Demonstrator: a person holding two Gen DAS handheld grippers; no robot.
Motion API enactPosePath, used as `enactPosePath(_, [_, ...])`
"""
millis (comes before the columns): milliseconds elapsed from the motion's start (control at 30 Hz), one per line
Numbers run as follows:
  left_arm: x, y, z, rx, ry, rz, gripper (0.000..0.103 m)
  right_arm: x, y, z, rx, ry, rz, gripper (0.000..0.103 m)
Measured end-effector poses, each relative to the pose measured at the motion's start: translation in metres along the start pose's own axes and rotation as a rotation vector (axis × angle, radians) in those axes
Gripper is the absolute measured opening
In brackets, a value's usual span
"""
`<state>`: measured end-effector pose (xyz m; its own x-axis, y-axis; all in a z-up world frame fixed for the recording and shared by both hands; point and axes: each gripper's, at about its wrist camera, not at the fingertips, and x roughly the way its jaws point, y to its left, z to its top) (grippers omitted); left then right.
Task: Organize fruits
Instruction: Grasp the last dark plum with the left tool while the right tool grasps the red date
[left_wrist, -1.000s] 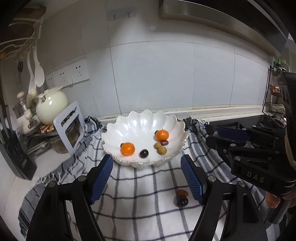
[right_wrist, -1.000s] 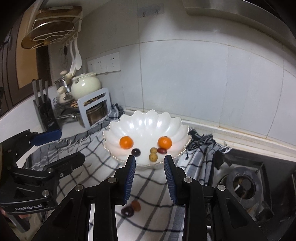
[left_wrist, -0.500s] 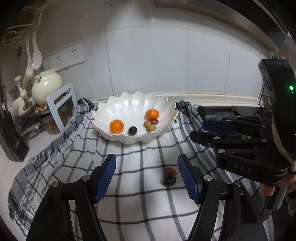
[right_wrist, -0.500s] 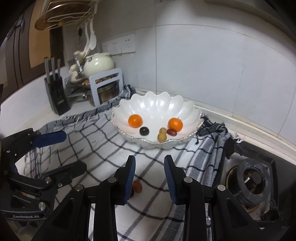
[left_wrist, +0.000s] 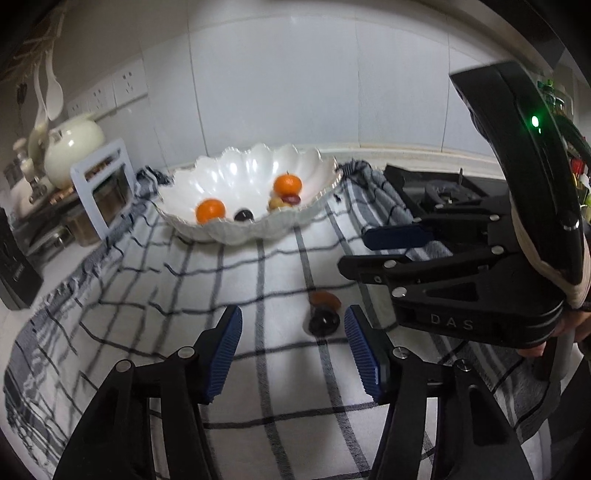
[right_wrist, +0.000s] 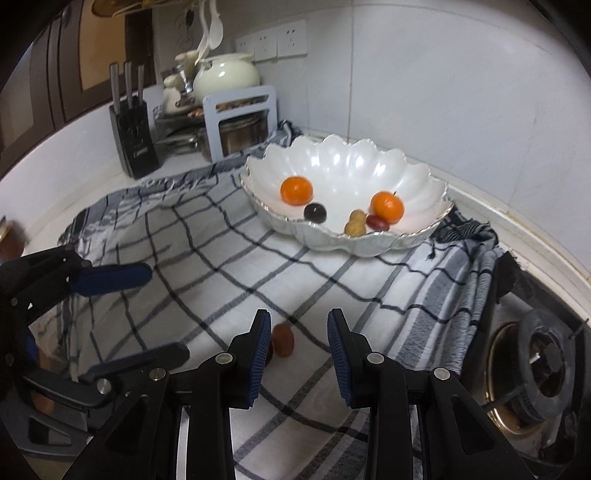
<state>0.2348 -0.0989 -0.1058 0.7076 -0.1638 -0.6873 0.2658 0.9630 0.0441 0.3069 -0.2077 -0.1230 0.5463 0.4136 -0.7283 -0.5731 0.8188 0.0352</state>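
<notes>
A white scalloped bowl (left_wrist: 325, 184) (right_wrist: 424, 177) stands at the back of a checked cloth (left_wrist: 184, 295) (right_wrist: 221, 251). It holds two oranges (left_wrist: 210, 210) (right_wrist: 296, 190), a dark fruit (left_wrist: 243, 215) (right_wrist: 315, 213), a red one and a tan one. On the cloth lie a dark round fruit (left_wrist: 324, 322) and a small orange-brown fruit (left_wrist: 325, 300) (right_wrist: 283, 339). My left gripper (left_wrist: 293, 349) is open, with the dark fruit just ahead of its right finger. My right gripper (right_wrist: 297, 350) is open, the orange-brown fruit beside its left finger.
A knife block (right_wrist: 133, 136), a cream pot (right_wrist: 227, 75) (left_wrist: 72, 146) and a rack with metal pots (right_wrist: 236, 122) stand at the left. A gas burner (right_wrist: 532, 365) lies right of the cloth. Tiled wall with sockets behind.
Both grippers have pulled back from the bowl and lowered toward the two loose fruits on the cloth, which now sit close to the fingertips. Both stay open.
</notes>
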Motion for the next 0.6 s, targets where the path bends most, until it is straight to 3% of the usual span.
enactPosePath(600, [0.056, -0.016, -0.011, 0.026, 0.080, -0.051, 0.042, 0.028, -0.009, -0.010, -0.012, 0.041, 0.064, 0.033])
